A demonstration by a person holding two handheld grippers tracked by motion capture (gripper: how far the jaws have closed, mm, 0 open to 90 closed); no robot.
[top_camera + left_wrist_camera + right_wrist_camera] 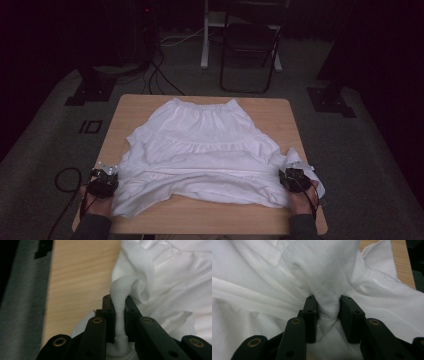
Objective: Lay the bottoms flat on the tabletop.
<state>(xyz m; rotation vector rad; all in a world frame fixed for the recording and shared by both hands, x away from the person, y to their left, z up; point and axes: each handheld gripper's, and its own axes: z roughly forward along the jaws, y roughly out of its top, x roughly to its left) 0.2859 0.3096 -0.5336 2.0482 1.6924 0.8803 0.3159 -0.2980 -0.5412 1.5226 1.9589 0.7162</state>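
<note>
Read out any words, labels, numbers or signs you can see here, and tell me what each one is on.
No readable text anywhere: none on the white garment, the table, or the grippers.
A dark rectangular mark on the floor carries no legible writing.

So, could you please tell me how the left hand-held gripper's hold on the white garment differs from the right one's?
The left hand-held gripper pinches a thin twisted fold of the white garment, jaws nearly together; the right hand-held gripper clamps a thicker bunch, jaws wider apart. The left one sits at the garment's left edge, with bare table beside it; the right one has cloth on both sides. Both are shut on the near hem.
</note>
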